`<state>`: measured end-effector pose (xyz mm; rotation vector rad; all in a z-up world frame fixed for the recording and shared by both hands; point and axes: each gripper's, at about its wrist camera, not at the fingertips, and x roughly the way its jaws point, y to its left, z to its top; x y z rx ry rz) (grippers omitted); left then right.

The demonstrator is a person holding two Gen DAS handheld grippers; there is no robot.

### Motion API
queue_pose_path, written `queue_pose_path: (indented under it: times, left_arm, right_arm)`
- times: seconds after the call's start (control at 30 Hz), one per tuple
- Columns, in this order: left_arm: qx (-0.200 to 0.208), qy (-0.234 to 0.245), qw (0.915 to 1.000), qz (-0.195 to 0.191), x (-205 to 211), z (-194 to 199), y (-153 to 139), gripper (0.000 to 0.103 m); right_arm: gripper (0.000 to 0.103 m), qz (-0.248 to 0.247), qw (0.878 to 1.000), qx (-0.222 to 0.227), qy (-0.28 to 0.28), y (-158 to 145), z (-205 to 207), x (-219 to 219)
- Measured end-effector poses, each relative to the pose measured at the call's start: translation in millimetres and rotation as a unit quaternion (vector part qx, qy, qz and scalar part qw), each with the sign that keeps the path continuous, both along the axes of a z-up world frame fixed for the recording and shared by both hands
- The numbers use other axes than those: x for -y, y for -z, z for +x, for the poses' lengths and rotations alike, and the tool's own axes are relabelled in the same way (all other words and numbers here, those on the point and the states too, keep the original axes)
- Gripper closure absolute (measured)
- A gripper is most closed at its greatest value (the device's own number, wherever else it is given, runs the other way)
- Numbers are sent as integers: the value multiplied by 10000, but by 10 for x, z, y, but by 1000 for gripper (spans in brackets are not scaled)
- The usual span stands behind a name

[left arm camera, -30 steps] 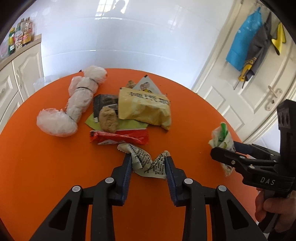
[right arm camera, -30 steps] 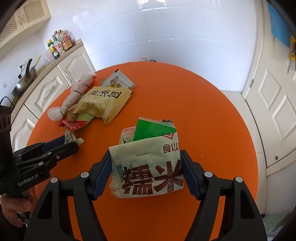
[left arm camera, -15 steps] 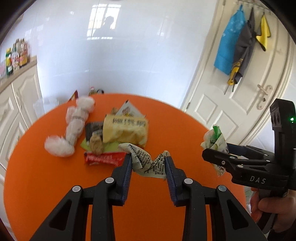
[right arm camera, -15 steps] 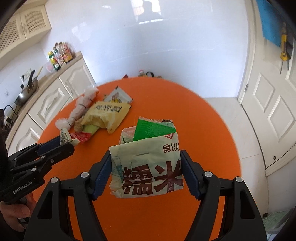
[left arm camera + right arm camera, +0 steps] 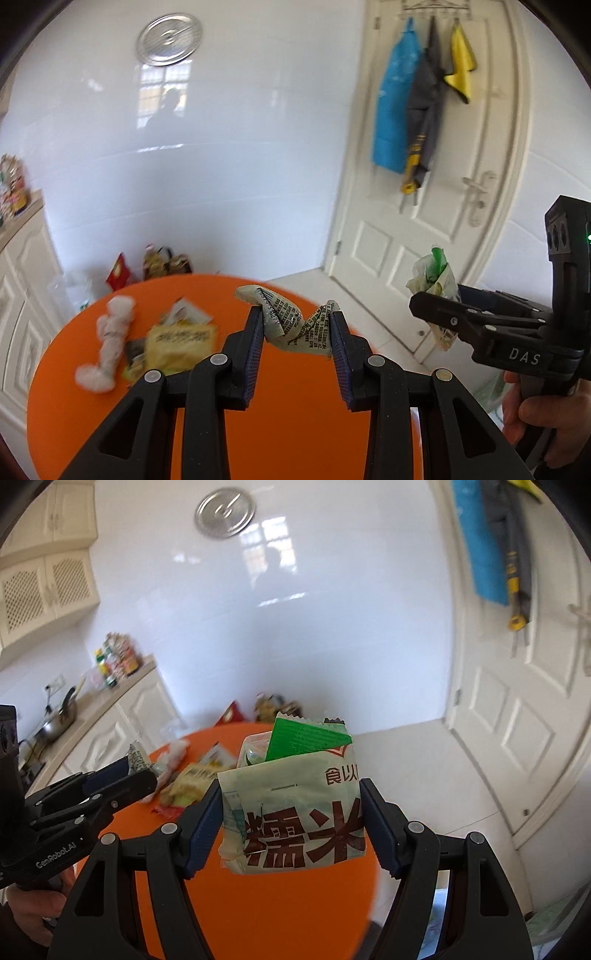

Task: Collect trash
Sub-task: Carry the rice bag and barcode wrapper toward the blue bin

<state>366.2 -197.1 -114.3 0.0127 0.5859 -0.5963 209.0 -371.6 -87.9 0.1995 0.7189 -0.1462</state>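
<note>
My left gripper (image 5: pixel 297 328) is shut on a crumpled printed wrapper (image 5: pixel 291 321) and holds it high above the round orange table (image 5: pixel 295 424). My right gripper (image 5: pixel 291 812) is shut on a pale rice bag (image 5: pixel 295 816) with red characters and a green packet (image 5: pixel 303 738) sticking out of it. The right gripper also shows in the left wrist view (image 5: pixel 436 310) at the right, with the bag (image 5: pixel 434 280) in it. Trash lies on the table's far left: a yellow packet (image 5: pixel 181 341) and a white twisted plastic bag (image 5: pixel 109 347).
A white door (image 5: pixel 443 184) with hanging blue, grey and yellow cloths stands at the right. White cabinets (image 5: pixel 110 731) with a pan and bottles run along the left. Bags (image 5: pixel 162 262) sit on the floor behind the table.
Both grippers have risen and tilted up with their loads. The table and the trash pile have dropped lower and look smaller in both views.
</note>
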Motion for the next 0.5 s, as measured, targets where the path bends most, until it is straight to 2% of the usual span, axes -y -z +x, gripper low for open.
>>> queue_pose_path:
  times: [0.13,0.3,0.5]
  left_arm:
    - [163,434,9989,-71,365,-154,-155,72]
    - [201,1106,9935,-162,925,-351,-241,72]
    - [-280,1994,9795,-115,1679,-489,-63,72]
  right_arm:
    - [31,-138,9987,207,450,-223,-353,363]
    - [31,-236,9935,262,1079,-328,-824,832]
    - [31,-173,9820,82,1877,-195,-1392,1434]
